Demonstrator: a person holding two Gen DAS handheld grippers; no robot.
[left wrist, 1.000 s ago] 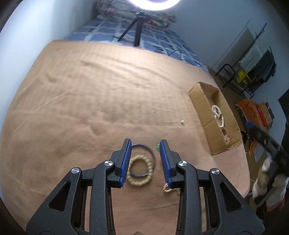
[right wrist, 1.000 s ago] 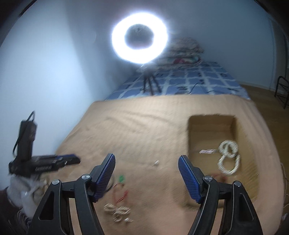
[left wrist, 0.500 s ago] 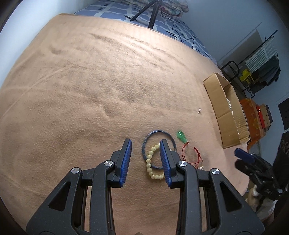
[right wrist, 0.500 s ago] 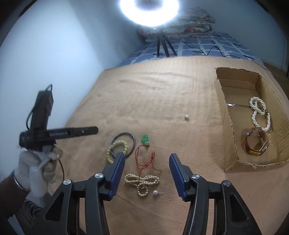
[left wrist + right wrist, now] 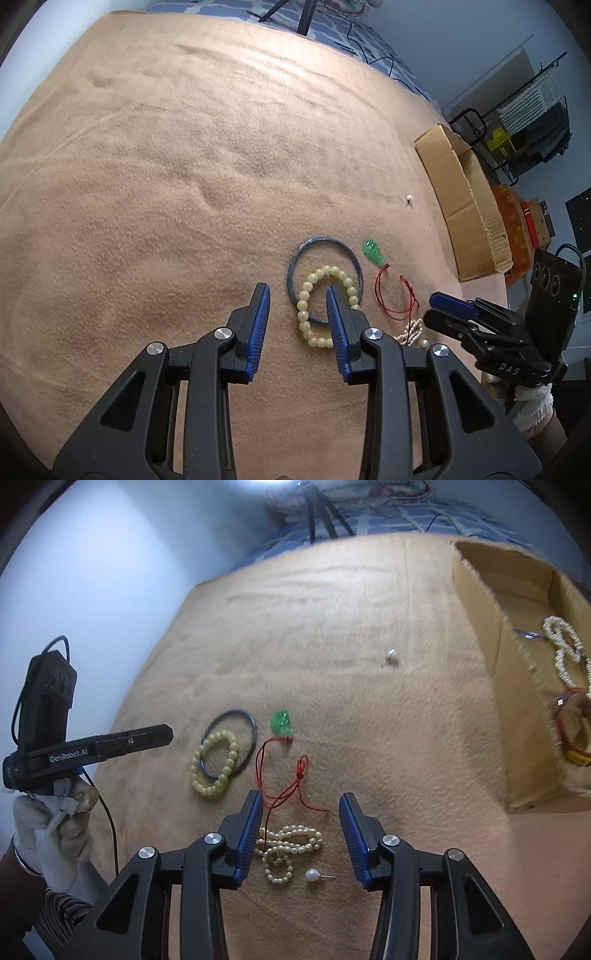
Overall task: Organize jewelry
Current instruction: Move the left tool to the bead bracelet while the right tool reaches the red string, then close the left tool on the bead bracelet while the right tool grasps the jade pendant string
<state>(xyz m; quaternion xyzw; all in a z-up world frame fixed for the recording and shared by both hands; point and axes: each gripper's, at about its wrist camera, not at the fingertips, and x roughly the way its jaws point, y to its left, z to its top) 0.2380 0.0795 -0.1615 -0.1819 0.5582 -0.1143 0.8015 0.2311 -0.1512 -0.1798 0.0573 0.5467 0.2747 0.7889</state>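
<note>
Both hand-held grippers dropped closer. Left hand-held gripper [image 5: 297, 295] narrow, empty, over bead bracelet [image 5: 325, 306]; right hand-held gripper [image 5: 301, 805] closing, pearl strand [image 5: 286, 845] between jaws, unpinched. Cardboard box [image 5: 517, 716] at 3 o'clock holds some pieces — most remain on the blanket [image 5: 369, 627].

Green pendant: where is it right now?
In the right wrist view the green pendant lies on the tan blanket, just right of the blue bangle, its red cord trailing toward the camera.

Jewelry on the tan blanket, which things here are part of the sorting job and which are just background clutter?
Job:
bead bracelet
blue bangle
green pendant on its red cord
pearl strand
pearl earring
second pearl stud
cardboard box

Lying about:
tripod
drying rack
</note>
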